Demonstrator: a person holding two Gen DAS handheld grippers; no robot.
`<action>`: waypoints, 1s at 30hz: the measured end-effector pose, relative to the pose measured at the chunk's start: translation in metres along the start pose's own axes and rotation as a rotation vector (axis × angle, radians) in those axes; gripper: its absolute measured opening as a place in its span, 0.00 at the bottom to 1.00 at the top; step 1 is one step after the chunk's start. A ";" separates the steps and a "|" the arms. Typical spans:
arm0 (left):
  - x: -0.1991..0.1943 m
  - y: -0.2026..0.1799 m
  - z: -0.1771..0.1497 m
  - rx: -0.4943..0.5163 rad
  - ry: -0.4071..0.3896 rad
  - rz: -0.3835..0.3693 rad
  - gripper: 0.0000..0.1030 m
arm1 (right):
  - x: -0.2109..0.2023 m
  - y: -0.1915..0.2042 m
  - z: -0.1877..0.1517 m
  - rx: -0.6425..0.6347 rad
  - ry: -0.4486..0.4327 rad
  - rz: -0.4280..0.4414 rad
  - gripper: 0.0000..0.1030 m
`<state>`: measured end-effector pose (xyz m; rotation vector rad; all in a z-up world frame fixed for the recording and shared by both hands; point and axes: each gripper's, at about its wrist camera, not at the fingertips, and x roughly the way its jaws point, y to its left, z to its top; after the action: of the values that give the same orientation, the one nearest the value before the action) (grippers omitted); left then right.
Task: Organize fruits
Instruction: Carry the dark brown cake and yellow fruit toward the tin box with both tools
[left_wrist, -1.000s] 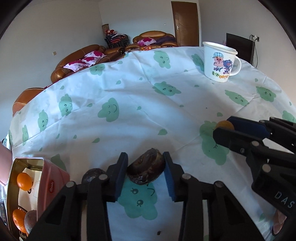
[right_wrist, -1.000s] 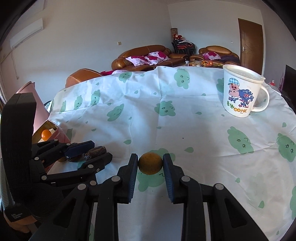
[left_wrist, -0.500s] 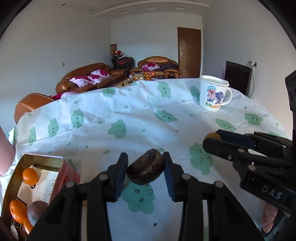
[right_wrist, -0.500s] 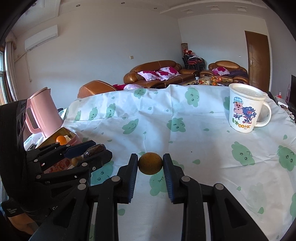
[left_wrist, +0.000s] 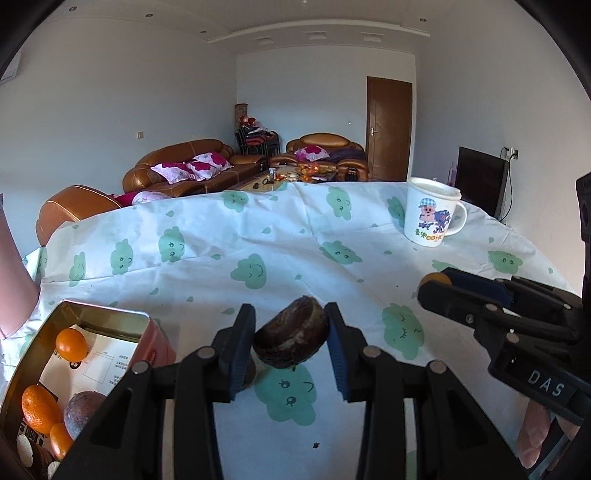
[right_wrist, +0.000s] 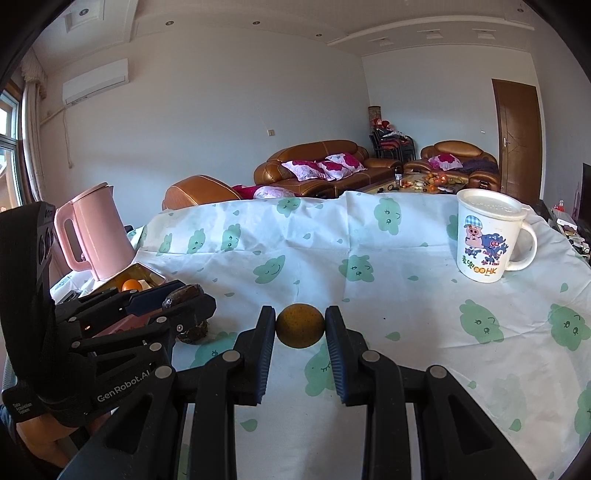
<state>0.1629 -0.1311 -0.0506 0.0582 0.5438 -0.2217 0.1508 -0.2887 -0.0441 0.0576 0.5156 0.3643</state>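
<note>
My left gripper (left_wrist: 291, 336) is shut on a dark brown wrinkled fruit (left_wrist: 291, 339) and holds it above the tablecloth. My right gripper (right_wrist: 300, 331) is shut on a small yellow-brown round fruit (right_wrist: 300, 330), also lifted. A pink tin box (left_wrist: 144, 334) at the lower left holds several oranges (left_wrist: 71, 344) and a dark fruit (left_wrist: 83, 408). Another dark fruit (right_wrist: 192, 333) lies on the cloth beside the box, under my left gripper. In the right wrist view my left gripper (right_wrist: 184, 300) is at the left; in the left wrist view my right gripper (left_wrist: 436, 284) is at the right.
A white cartoon mug (right_wrist: 485, 236) stands at the back right of the table. A pink kettle (right_wrist: 94, 236) stands behind the tin box at the left. The table has a white cloth with green clouds (right_wrist: 351, 266). Sofas are beyond it.
Both grippers have risen and tilted up with their fruits, so more of the room shows. The tin box is nearer the left gripper in view.
</note>
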 end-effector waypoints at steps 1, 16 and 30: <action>-0.001 0.001 0.000 -0.003 -0.005 0.002 0.39 | -0.001 0.000 0.000 -0.001 -0.005 0.001 0.29; -0.014 0.002 -0.004 -0.010 -0.059 0.020 0.39 | -0.015 0.006 -0.002 -0.034 -0.077 0.017 0.29; -0.027 0.004 -0.006 -0.020 -0.102 0.046 0.39 | -0.028 0.015 -0.004 -0.078 -0.140 0.018 0.29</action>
<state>0.1378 -0.1214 -0.0421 0.0396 0.4424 -0.1735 0.1212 -0.2847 -0.0320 0.0125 0.3625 0.3945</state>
